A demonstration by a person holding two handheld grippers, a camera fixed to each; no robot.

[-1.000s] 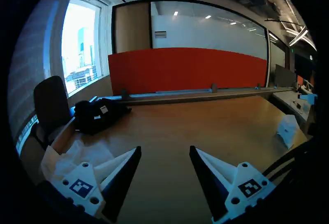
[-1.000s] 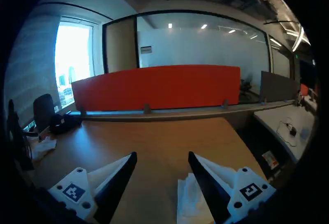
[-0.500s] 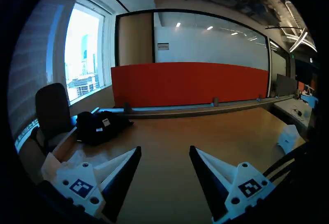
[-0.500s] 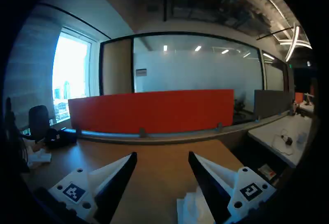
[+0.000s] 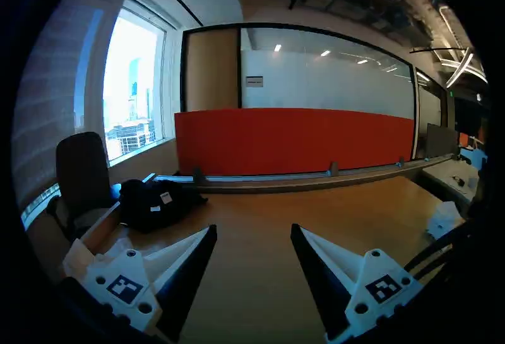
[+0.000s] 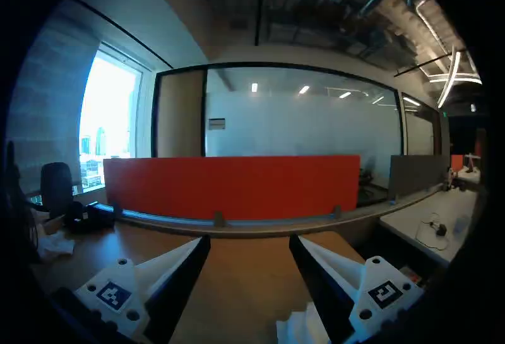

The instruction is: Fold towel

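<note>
The left gripper (image 5: 252, 252) points level across the wooden table (image 5: 265, 218), its tongs released, with bare tabletop between the fingers. The right gripper (image 6: 249, 259) is also spread wide and grasps nothing, aimed higher so that much of the ceiling shows. The white towel (image 6: 302, 328) lies on the table just beside the right gripper's right-hand finger; in the left gripper view it sits near the table's right edge (image 5: 444, 218). A crumpled white cloth (image 5: 81, 250) lies by the left finger. Farther off, a black bag (image 5: 158, 202) rests beside a dark chair (image 5: 79, 173). A red divider (image 5: 297, 141) closes the far edge, with a window (image 5: 132, 104) to its left.
</note>
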